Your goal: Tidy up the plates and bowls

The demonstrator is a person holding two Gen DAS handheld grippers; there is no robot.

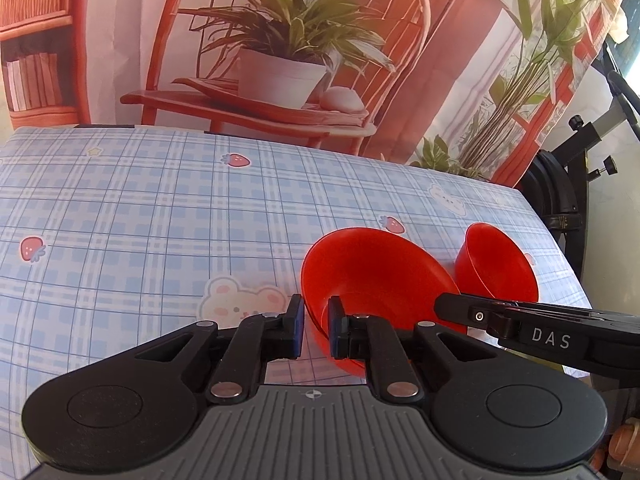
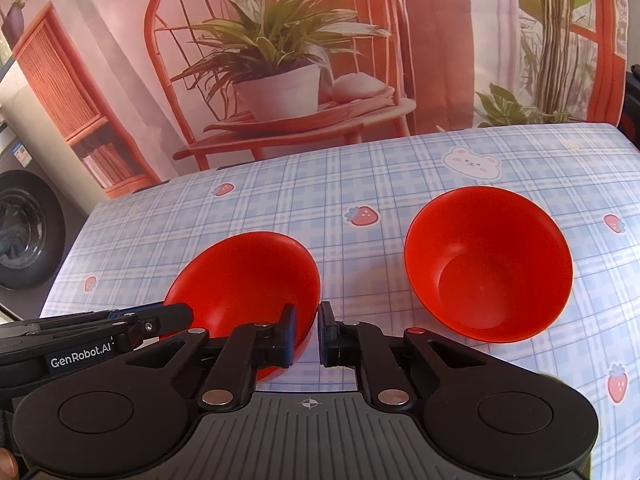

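Observation:
Two red bowls stand on a blue plaid tablecloth (image 1: 140, 208). The nearer red bowl (image 1: 372, 276) (image 2: 248, 276) has both grippers on it. My left gripper (image 1: 316, 330) is shut on its left rim, one pad inside the wall and one outside. My right gripper (image 2: 307, 332) is shut on the opposite rim in the same way. Each gripper also shows in the other view: the right one's tip (image 1: 444, 304) at the bowl's right edge, the left one's tip (image 2: 180, 314) at its left edge. The second red bowl (image 1: 496, 264) (image 2: 488, 264) sits free to the right.
A printed backdrop with a chair and potted plant (image 2: 276, 80) hangs behind the table. A washing machine (image 2: 24, 232) stands beyond the table's left edge. A black stand (image 1: 568, 184) rises past the right edge. A person's fingertip (image 2: 6, 462) shows at the bottom left.

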